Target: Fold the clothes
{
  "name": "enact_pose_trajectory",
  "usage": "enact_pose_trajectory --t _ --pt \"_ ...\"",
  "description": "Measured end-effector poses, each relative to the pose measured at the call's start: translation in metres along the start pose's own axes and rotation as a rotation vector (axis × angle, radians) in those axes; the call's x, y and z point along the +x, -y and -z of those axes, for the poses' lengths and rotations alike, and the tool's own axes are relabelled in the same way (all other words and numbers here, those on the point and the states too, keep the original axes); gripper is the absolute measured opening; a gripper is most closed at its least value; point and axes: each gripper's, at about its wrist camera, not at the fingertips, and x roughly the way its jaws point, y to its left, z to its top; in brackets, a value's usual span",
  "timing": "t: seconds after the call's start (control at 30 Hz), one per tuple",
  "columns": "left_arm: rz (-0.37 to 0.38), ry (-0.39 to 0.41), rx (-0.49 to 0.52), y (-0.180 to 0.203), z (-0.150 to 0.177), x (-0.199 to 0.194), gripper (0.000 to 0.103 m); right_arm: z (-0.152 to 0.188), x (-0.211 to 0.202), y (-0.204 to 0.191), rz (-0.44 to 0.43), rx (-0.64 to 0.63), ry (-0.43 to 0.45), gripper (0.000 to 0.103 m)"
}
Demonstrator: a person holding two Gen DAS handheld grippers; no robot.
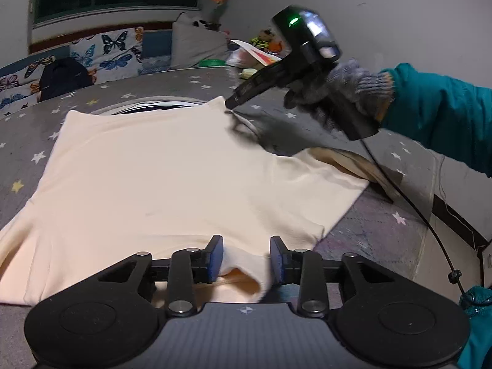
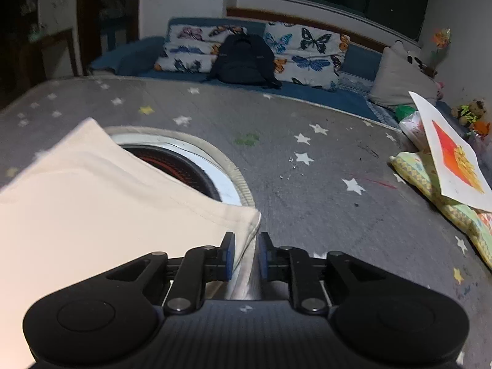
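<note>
A cream T-shirt [image 1: 160,172] lies spread flat on the grey star-patterned table cover [image 1: 381,233]. My left gripper [image 1: 246,256] is open, its blue pads on either side of a raised fold at the shirt's near edge. In the left wrist view my right gripper [image 1: 229,104] is at the shirt's far right corner, held by a gloved hand. In the right wrist view the right gripper [image 2: 246,253] is open with its jaws a small gap apart, and the shirt's corner [image 2: 243,221] lies between its pads.
A round opening [image 2: 190,166] in the table shows beside the shirt's far edge. A patterned cloth [image 2: 446,196] and a printed sheet [image 2: 455,160] lie at the right. A sofa with butterfly cushions [image 2: 304,52] and a black backpack [image 2: 243,58] stands behind.
</note>
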Motion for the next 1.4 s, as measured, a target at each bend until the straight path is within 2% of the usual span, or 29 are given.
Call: enact_pose_trajectory --t 0.13,0.37,0.43,0.5,0.6,0.7,0.8,0.87,0.97,1.13,1.27,1.4 --pt "0.008 0.004 -0.016 -0.003 0.001 -0.001 0.037 0.03 -0.067 0.006 -0.083 -0.028 0.03 0.024" --pt "0.005 0.002 -0.015 -0.003 -0.005 0.004 0.039 0.1 -0.162 0.001 -0.096 -0.11 -0.021 0.04" --pt "0.003 0.004 -0.017 -0.003 -0.006 0.005 0.039 0.118 -0.176 -0.004 -0.1 -0.13 -0.047 0.051" --pt "0.001 0.006 -0.021 -0.003 -0.006 0.005 0.039 0.134 -0.179 -0.008 -0.1 -0.153 -0.078 0.055" --pt "-0.005 0.004 -0.026 -0.002 -0.006 0.005 0.04 0.149 -0.169 -0.008 -0.08 -0.186 -0.127 0.055" --pt "-0.011 -0.002 -0.019 -0.001 -0.007 0.004 0.041 0.147 -0.155 0.004 0.009 -0.227 -0.139 0.054" --pt "-0.02 -0.01 -0.012 0.001 -0.008 0.005 0.041 0.129 -0.154 0.033 0.158 -0.165 -0.064 0.054" --pt "-0.025 -0.015 -0.006 0.003 -0.01 0.005 0.041 0.118 -0.161 0.052 0.214 -0.089 -0.003 0.054" --pt "-0.01 -0.009 0.014 0.009 -0.013 0.004 0.041 0.116 -0.171 0.07 0.184 -0.003 0.019 0.054" --pt "0.059 -0.002 0.069 0.026 -0.016 0.006 0.041 0.14 -0.169 0.081 0.088 0.109 -0.032 0.053" --pt "0.072 -0.017 0.122 0.042 -0.015 0.016 0.041 0.157 -0.158 0.098 0.068 0.226 -0.034 0.053" --pt "0.078 -0.037 0.121 0.047 -0.013 0.027 0.04 0.167 -0.144 0.101 0.031 0.306 -0.036 0.042"
